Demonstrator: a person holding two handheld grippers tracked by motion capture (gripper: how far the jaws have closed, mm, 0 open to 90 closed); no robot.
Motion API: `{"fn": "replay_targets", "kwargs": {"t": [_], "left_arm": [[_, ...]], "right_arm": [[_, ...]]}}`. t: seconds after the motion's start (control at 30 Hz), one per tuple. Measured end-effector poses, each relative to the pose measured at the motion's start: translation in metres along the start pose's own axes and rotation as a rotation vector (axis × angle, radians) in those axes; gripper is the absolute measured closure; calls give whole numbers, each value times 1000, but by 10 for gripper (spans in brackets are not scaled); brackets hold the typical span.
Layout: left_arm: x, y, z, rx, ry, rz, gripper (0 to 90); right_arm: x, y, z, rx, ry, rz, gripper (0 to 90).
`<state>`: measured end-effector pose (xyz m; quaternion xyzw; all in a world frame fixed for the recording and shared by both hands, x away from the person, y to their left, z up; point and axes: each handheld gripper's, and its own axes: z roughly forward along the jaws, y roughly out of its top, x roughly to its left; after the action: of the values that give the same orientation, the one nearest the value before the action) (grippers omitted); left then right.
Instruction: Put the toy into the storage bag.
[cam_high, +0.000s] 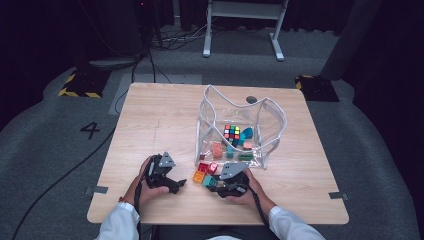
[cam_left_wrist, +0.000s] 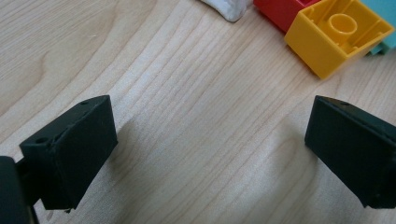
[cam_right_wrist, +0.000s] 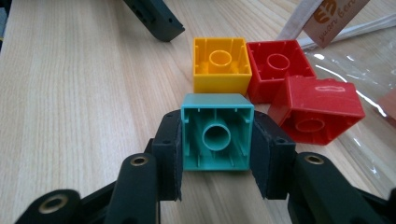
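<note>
Teal block (cam_right_wrist: 217, 137) — clamped inside right gripper (cam_right_wrist: 217, 158); left gripper (cam_left_wrist: 210, 154) wide apart

Bare tabletop (cam_high: 150, 115) at left; yellow block (cam_right_wrist: 221, 65), red blocks (cam_right_wrist: 299, 88), clear bag (cam_high: 240, 120) ahead.

On the wooden table (cam_high: 150, 120) stood one clear plastic bag (cam_high: 270, 117) with white trim. Outside it lay four toy bricks: one yellow brick (cam_right_wrist: 220, 65), two red bricks (cam_right_wrist: 275, 65) and one teal brick (cam_right_wrist: 217, 133). Inside the bag sat one multicoloured puzzle cube (cam_high: 231, 132) and several more small bricks (cam_high: 235, 149); their exact number could not be told through the plastic. Two handheld grippers were present, the left gripper (cam_high: 176, 186) and the right gripper (cam_high: 214, 188).
</note>
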<state>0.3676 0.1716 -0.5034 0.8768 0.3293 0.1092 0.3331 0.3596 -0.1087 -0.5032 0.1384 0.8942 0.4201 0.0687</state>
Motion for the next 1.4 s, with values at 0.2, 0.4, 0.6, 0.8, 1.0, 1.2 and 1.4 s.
{"fn": "replay_targets", "kwargs": {"t": [0.2,0.4,0.6,0.8,1.0,1.2,1.4], "left_arm": [[0,0,0,1,-6,-4,24],[0,0,0,1,-6,-4,24],[-1,0,0,0,-6,-11,24],[-1,0,0,0,-6,-11,24],[-1,0,0,1,-5,-7,24],[-1,0,0,0,-6,-11,24],[-1,0,0,0,-6,-10,24]], "right_arm": [[-2,-5,-20,-19,15,1,592],[-6,-13,-45,-29,-12,23,592],[-19,-28,-78,-56,-45,10,592],[-22,-43,-103,-35,-78,32,592],[-30,-60,-123,-34,-120,65,592],[-44,-83,-150,-39,-181,116,592],[-56,-97,-168,-41,-240,167,592]]}}
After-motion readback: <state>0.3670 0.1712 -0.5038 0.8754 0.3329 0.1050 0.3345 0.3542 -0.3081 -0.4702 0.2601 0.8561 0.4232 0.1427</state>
